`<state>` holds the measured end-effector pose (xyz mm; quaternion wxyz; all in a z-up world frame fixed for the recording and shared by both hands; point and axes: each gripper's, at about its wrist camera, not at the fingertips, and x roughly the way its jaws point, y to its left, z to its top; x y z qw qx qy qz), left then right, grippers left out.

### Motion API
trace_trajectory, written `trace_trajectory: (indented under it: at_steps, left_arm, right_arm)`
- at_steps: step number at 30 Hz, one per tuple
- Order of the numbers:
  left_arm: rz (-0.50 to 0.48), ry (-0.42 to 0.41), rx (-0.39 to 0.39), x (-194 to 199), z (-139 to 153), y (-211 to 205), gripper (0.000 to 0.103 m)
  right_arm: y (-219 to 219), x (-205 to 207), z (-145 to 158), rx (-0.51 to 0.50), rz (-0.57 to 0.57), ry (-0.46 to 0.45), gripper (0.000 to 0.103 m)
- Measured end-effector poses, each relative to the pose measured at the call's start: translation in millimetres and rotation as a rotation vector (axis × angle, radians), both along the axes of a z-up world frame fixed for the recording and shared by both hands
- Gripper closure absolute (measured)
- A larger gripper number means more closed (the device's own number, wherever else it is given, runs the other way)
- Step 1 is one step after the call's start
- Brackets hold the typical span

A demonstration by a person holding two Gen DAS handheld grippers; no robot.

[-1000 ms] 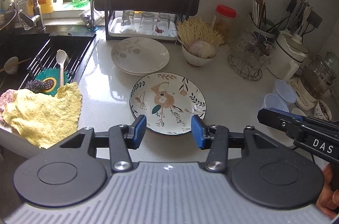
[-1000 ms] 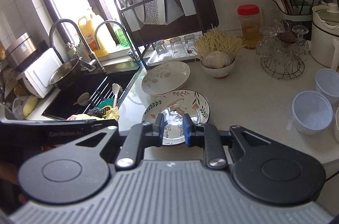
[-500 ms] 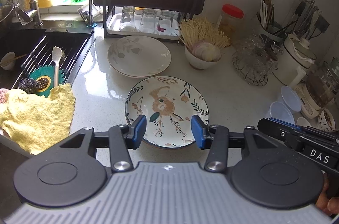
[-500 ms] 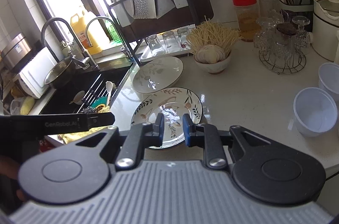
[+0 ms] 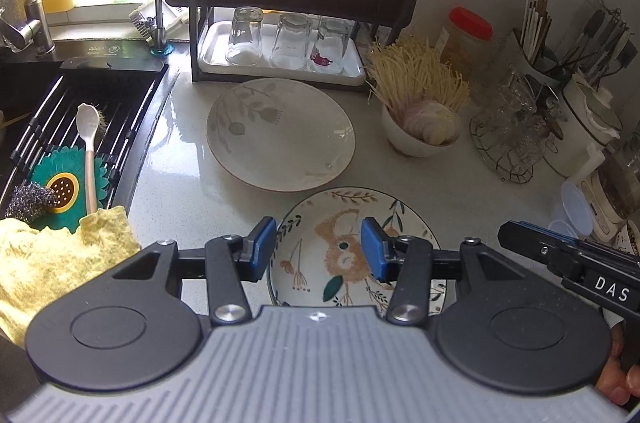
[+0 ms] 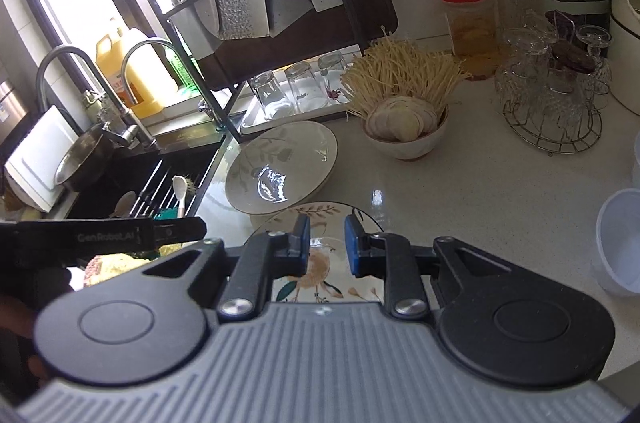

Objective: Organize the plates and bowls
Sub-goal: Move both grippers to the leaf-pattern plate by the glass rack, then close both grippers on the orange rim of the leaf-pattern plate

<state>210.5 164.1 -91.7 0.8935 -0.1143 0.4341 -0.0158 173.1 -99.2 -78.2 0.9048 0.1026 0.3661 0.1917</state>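
A patterned plate (image 5: 340, 207) with a brown animal and leaves lies on the pale counter, nearest to me. My left gripper (image 5: 319, 248) hovers over it, open, with nothing between its blue pads. Behind that plate lies a wider cream plate (image 5: 280, 133) with faint leaf prints. A white bowl (image 5: 416, 139) of noodles and sliced food stands to its right. In the right wrist view my right gripper (image 6: 327, 241) hangs over the near part of the patterned plate (image 6: 320, 213); its jaws stand a narrow gap apart and hold nothing. The cream plate (image 6: 280, 167) and bowl (image 6: 404, 143) lie beyond.
On the left is a dark sink (image 5: 80, 127) with a rack, a spoon and scrubbers; a yellow cloth (image 5: 60, 255) hangs over its edge. A black dish rack (image 5: 288, 39) with upturned glasses stands behind. To the right are a wire glass stand (image 5: 516, 127), a red-lidded jar (image 6: 468, 19) and plastic cups (image 6: 620, 243).
Both grippers have moved forward and lower toward the plates, which look larger now. The patterned plate has come under the fingers in both views. Neither jaw gap has visibly changed.
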Motion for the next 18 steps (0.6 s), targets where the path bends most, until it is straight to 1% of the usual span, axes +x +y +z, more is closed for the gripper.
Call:
trace_trajectory:
  at_steps: [2, 4, 5, 6, 7, 8, 9, 13, 18]
  left_arm:
    - [-0.014, 0.01, -0.005, 14, -5, 8, 0.045]
    - [-0.025, 0.016, -0.009, 27, -9, 16, 0.044]
    - [-0.026, 0.017, -0.014, 33, -11, 20, 0.043]
    - [-0.029, 0.019, -0.021, 39, -13, 25, 0.042]
    - [-0.031, 0.022, -0.027, 45, -15, 30, 0.041]
    - [-0.029, 0.022, -0.029, 50, -17, 35, 0.041]
    - [-0.027, 0.021, -0.033, 55, -18, 40, 0.041]
    - [-0.017, 0.028, -0.045, 79, -27, 63, 0.041]
    - [-0.006, 0.046, -0.054, 105, -41, 89, 0.041]
  right_arm:
    - [7, 10, -2, 0.002, -0.006, 0.013, 0.08]
    - [13, 20, -5, -0.008, -0.009, 0.023, 0.08]
    - [17, 26, -6, -0.019, -0.01, 0.025, 0.075]
    - [19, 30, -7, -0.02, -0.009, 0.026, 0.067]
    - [22, 36, -9, -0.017, -0.014, 0.032, 0.062]
    - [24, 40, -10, -0.013, -0.019, 0.038, 0.053]
    - [26, 46, -12, -0.011, -0.023, 0.045, 0.049]
    - [37, 66, -20, -0.008, -0.036, 0.089, 0.045]
    - [50, 90, -35, 0.015, -0.055, 0.146, 0.044]
